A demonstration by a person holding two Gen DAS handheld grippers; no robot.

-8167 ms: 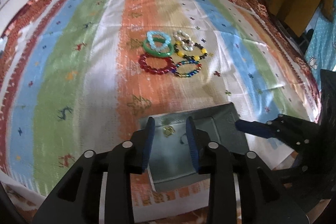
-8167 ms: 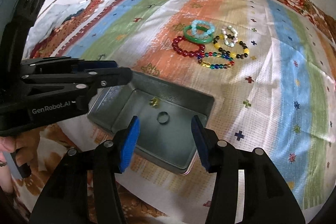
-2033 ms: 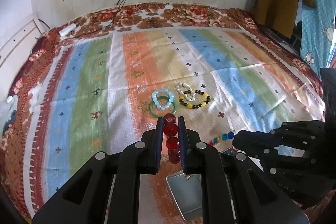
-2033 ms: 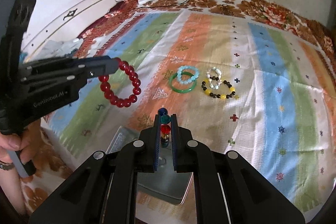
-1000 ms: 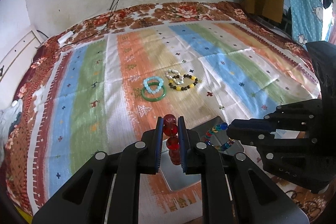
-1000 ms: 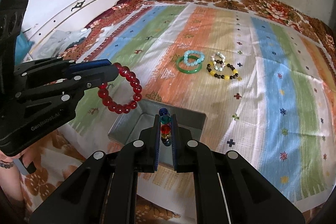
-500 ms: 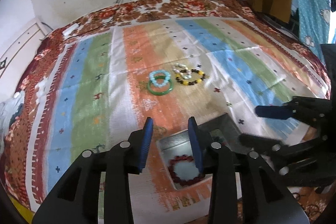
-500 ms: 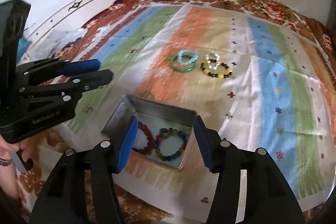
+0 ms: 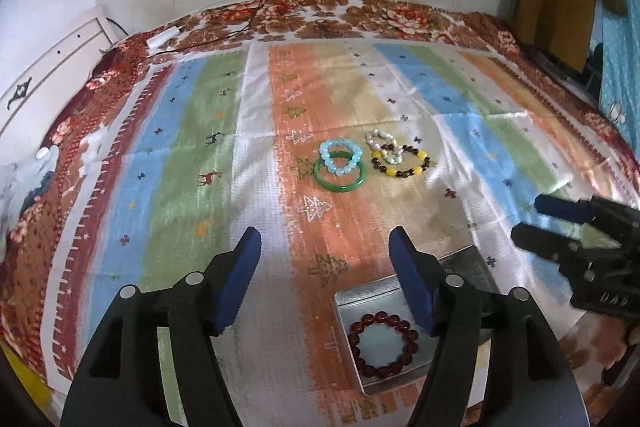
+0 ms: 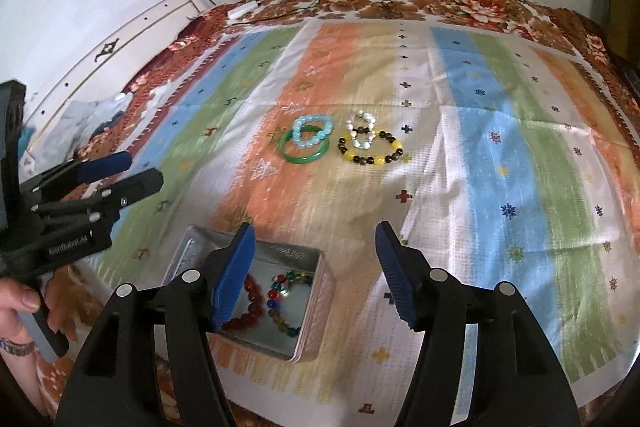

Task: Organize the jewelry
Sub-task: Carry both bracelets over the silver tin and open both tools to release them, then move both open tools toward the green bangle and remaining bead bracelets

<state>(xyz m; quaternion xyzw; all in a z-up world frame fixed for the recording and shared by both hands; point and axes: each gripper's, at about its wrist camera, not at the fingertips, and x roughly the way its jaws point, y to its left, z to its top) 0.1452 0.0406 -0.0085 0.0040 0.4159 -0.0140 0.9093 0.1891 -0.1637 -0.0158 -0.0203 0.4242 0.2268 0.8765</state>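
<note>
Release step in hand. Left gripper has its jaws opening, wide apart, nothing between them; the dark red bead bracelet lies flat in the metal tin, below and to the right of its fingertips. Right gripper likewise has its jaws opening and bare; the multicoloured bead bracelet lies in the same tin, below and left of its fingertips, beside the red one.

Outstanding items sit on the striped cloth, well ahead of both grippers: a green bangle with a pale blue bead bracelet overlapping its far side, and just to the right a black and yellow bead bracelet overlapped by a white bead bracelet.

Judgement: two pieces stowed, four remaining. Next move calls for each gripper to travel forward to that cluster with jaws kept apart, then to close on one strand only; the overlaps risk dragging a neighbour along.
</note>
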